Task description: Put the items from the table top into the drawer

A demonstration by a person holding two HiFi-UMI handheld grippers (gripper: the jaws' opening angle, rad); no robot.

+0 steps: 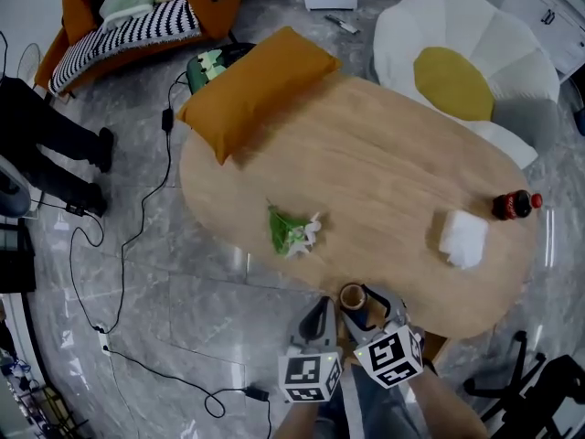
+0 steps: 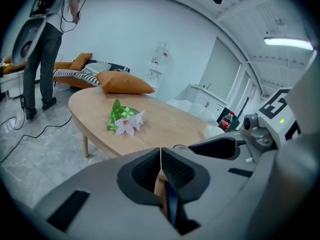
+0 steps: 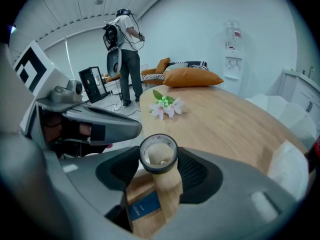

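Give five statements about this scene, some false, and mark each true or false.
1. The right claw grips a tape roll. True.
2. The left claw stands wide open. False: its jaws are together.
3. An orange cushion lies on the table. True.
4. The cola bottle stands upright. False: it lies on its side.
5. The flower lies on the floor. False: it lies on the table.

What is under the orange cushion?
The cushion lies on the table, overhanging its edge; a green object on the floor peeks out there. Anything beneath it is covered.
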